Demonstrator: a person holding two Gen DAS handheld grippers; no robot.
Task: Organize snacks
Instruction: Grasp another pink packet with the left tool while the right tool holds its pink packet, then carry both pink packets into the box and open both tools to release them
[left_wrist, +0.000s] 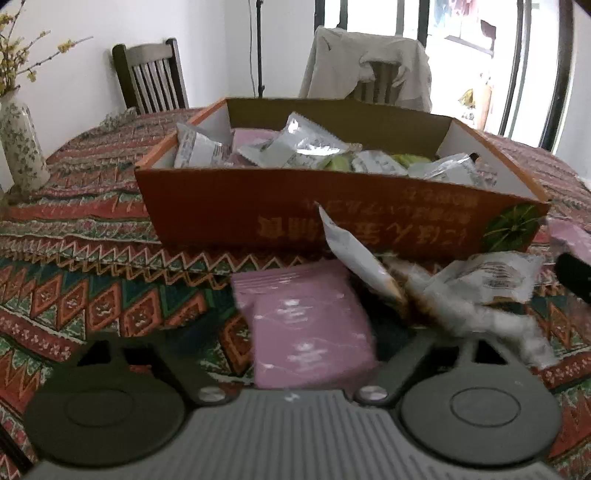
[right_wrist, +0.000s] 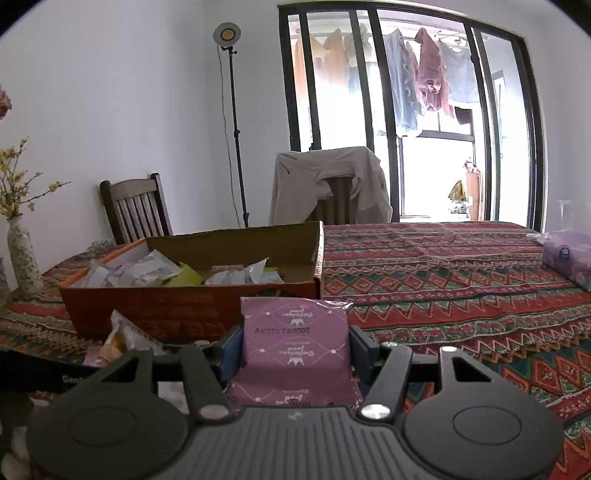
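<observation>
On the desk (left_wrist: 92, 236), under a zigzag-patterned cloth, a floral vase (left_wrist: 20, 146) stands at the far left. Right of it sits an orange cardboard box (left_wrist: 236, 210) holding white, pink and green snack packets. Near its front wall a pink packet (left_wrist: 310, 325) lies between the fingers of the left gripper (left_wrist: 306, 354); whether its pads press the packet I cannot tell. Crumpled white wrappers (left_wrist: 480, 284) lie just right of it. Further right, the right gripper (right_wrist: 293, 347) pinches another pink snack packet (right_wrist: 293, 332) between blue pads, just in front of the box. A purple tissue pack (right_wrist: 569, 258) rests at the far right.
</observation>
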